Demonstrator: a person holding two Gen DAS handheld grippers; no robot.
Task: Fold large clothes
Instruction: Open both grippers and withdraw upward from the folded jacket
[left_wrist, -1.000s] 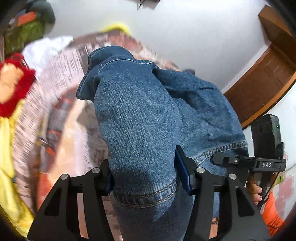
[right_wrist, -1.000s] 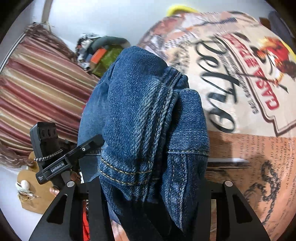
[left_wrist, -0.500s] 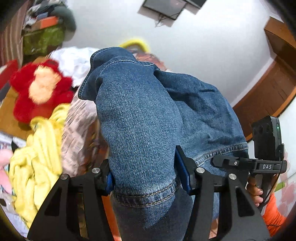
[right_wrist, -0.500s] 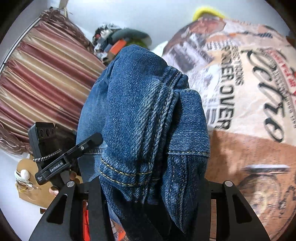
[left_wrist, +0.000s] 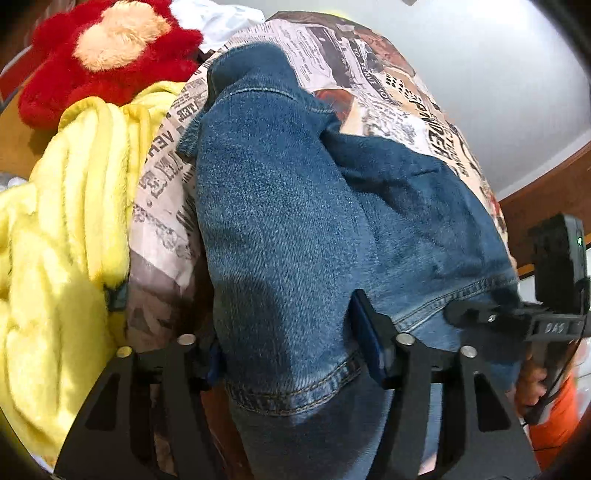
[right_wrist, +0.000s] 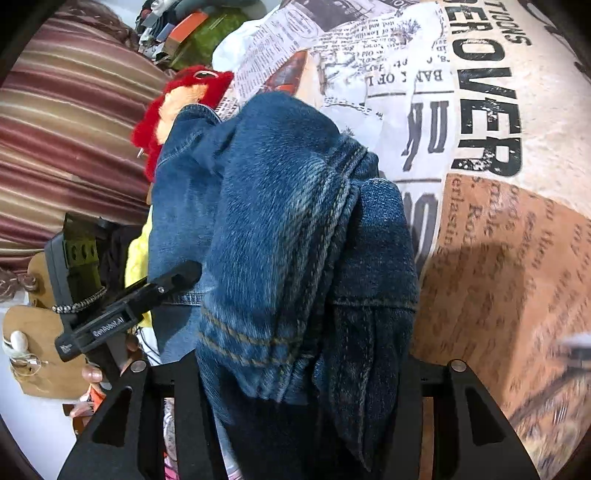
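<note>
Jaws of the left gripper (left_wrist: 295, 354) have just been opening, with a hemmed fold of the jeans (left_wrist: 295, 229) lying between them; the blue pad on the right-hand jaw no longer looks pressed into the cloth, and whether the far pad bears on the denim cannot be told. Jaws of the right gripper (right_wrist: 295, 373) have likewise been opening, with a thick bunch of seamed denim (right_wrist: 295, 229) filling the gap between them; the pads are hidden under it, so grip or release there cannot be told.

Compared with a second ago, wall has left both views and the printed bedspread (left_wrist: 388, 74) now fills the ground ahead of the jaws, close beyond the denim. The jeans hang forward from both sets of jaws over that spread.

Judgement: the garment is being set down on the bed and let go, finishing one fold.

Beside the left jaws lies a yellow blanket (left_wrist: 66, 221), with a red plush toy (left_wrist: 110, 55) beyond it.
</note>
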